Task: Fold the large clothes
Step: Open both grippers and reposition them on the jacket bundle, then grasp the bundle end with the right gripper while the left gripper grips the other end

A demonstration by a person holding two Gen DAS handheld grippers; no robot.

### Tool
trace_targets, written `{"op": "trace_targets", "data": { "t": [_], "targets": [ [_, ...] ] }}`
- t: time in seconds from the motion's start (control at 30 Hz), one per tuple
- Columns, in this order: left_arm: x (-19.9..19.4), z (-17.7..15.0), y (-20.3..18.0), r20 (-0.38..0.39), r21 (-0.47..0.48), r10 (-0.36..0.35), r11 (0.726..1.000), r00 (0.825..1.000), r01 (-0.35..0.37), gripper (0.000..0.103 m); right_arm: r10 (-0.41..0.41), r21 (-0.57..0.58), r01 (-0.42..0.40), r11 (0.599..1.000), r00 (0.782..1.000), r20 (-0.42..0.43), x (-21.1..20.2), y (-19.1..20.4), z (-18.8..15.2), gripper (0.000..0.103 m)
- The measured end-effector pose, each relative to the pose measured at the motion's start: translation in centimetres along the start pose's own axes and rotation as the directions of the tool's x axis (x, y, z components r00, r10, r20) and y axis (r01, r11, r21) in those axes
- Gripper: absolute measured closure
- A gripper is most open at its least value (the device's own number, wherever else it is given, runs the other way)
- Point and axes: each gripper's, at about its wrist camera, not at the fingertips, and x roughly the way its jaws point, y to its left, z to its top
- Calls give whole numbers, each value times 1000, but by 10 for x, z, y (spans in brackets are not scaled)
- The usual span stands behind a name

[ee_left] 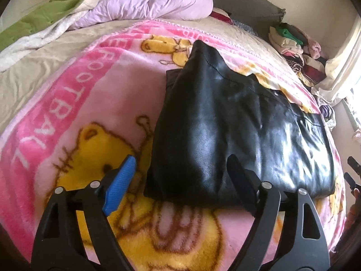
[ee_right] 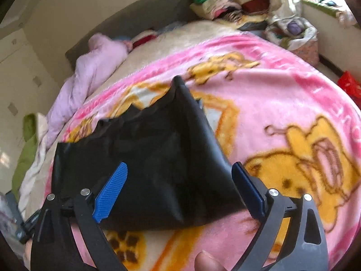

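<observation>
A shiny black leather-like garment [ee_left: 237, 135] lies folded on a pink blanket, its narrow end pointing away from me. In the left wrist view my left gripper [ee_left: 181, 160] stands open over the garment's near left corner: the blue pad [ee_left: 121, 185] is over the blanket, the other finger over the leather, and nothing is pressed between them. In the right wrist view the same garment [ee_right: 153, 158] looks matt black. My right gripper [ee_right: 180, 166] hangs open above its near edge, and the pads [ee_right: 110, 194] are clear of the cloth.
The pink blanket [ee_left: 79, 113] with yellow bear prints covers a beige bed. A crumpled lilac quilt [ee_left: 153, 2] and a green and white cover [ee_left: 33, 20] lie at the far side. Stacked folded clothes [ee_left: 293, 45] sit by the wall. A fingertip [ee_right: 203, 260] shows at the bottom edge.
</observation>
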Motion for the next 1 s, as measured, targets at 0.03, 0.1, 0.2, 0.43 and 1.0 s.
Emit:
{"op": "trace_targets", "data": {
  "t": [0.03, 0.1, 0.2, 0.43, 1.0],
  "targets": [
    [-2, 1, 1, 5, -1, 3, 1000, 1000, -3, 27, 3, -22, -3, 1000, 1000, 29, -4, 5, 0, 7],
    [-4, 3, 4, 13, -9, 12, 1000, 1000, -12, 15, 75, -47, -74, 996, 997, 24, -4, 16, -1, 7],
    [-5, 5, 10, 16, -26, 19, 999, 1000, -19, 15, 179, -105, -183, 977, 983, -46, 5, 40, -8, 31],
    [7, 9, 21, -4, -75, -13, 997, 1000, 13, 10, 255, -345, -322, 882, 940, -225, 37, 127, -55, 88],
    [63, 15, 30, -47, -209, -134, 970, 990, 121, 11, 145, -438, -294, 850, 928, -343, 80, 157, -102, 95]
  ]
}}
